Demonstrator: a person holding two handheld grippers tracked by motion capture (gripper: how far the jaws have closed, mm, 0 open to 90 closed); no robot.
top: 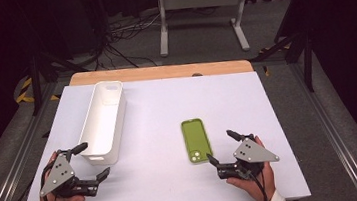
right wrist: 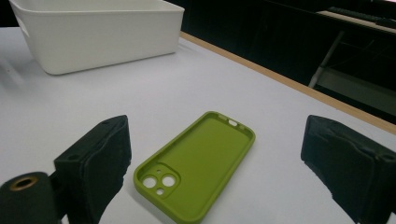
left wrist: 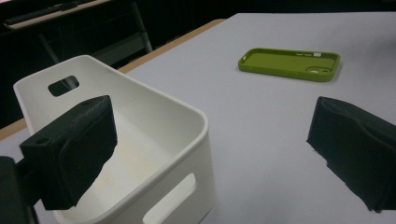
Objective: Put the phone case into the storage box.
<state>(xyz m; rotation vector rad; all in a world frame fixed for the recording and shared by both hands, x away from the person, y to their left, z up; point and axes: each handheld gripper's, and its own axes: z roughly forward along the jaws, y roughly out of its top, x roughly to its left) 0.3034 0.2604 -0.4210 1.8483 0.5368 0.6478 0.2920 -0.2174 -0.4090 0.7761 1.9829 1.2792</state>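
A green phone case [top: 195,140] lies flat on the white table, hollow side up, right of centre; it also appears as the green phone case [left wrist: 289,63] and the green phone case [right wrist: 196,163]. A long white bin [top: 104,119] stands at the left, empty; the white bin [left wrist: 140,140] and the white bin [right wrist: 98,32] show in the gripper views. My left gripper [top: 95,161] is open just in front of the bin's near end. My right gripper [top: 220,148] is open just right of the case's near end, with nothing between its fingers.
The white table surface [top: 165,182] has a wooden strip [top: 161,72] along its far edge. Beyond it are a white desk frame [top: 202,12] and cables on a dark floor. Free room lies between the bin and the case.
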